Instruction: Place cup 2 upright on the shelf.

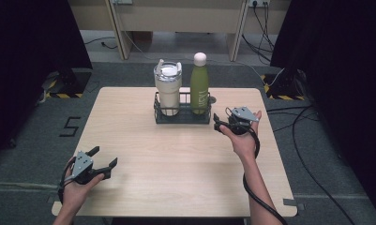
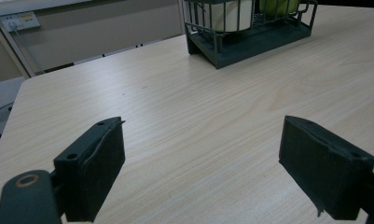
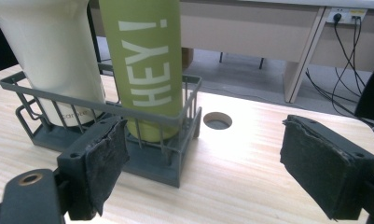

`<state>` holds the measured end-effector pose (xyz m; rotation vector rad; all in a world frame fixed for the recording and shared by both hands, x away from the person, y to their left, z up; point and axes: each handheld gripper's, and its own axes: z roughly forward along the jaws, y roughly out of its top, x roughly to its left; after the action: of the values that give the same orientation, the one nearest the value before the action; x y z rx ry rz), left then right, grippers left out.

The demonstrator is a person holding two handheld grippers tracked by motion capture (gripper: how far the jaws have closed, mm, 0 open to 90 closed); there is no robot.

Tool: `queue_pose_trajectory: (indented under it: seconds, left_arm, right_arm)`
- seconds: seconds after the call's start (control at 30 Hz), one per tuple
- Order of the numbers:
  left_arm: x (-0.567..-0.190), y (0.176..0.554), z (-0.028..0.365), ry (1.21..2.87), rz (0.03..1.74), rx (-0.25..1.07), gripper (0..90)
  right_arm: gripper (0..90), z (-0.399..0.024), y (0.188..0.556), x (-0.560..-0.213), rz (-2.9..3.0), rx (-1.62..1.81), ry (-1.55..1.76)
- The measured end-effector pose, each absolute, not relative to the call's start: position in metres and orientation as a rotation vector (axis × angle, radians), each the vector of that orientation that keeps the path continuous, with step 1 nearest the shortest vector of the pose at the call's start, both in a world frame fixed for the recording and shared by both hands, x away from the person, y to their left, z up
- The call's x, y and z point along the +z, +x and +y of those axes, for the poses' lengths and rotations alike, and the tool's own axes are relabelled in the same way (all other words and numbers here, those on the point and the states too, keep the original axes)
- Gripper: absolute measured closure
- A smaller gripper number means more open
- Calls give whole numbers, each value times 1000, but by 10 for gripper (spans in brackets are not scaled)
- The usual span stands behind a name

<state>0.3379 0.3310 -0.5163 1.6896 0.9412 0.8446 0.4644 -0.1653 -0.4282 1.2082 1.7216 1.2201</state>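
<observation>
A dark wire basket (image 1: 182, 117) stands at the table's far middle and holds a cream lidded tumbler (image 1: 168, 89) on its left and a green bottle (image 1: 199, 84) with a pale cap on its right. My right gripper (image 1: 216, 122) hovers open just right of the basket, jaws pointing at it. In the right gripper view the bottle (image 3: 142, 60), lettered "HEY!", and the tumbler (image 3: 54, 51) stand in the basket (image 3: 142, 114) beyond the right gripper (image 3: 203, 168), nothing between the pads. My left gripper (image 1: 104, 156) rests open near the front left corner. In the left gripper view the left gripper (image 2: 201, 163) faces the distant basket (image 2: 250, 39).
A round cable hole (image 1: 212, 99) sits in the wooden table (image 1: 176, 178) just behind the basket's right end. Black cables (image 1: 312, 154) trail over the grey floor at the right. A desk (image 1: 176, 18) and dark curtains stand beyond the table.
</observation>
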Motion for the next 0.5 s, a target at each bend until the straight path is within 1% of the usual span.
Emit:
queue_pose_trajectory:
  seconds: [0.5]
  left_arm:
    - [-516, 338, 330, 1692, 943, 846, 136]
  right_arm:
    - [152, -189, 442, -439, 1709, 1194, 1236]
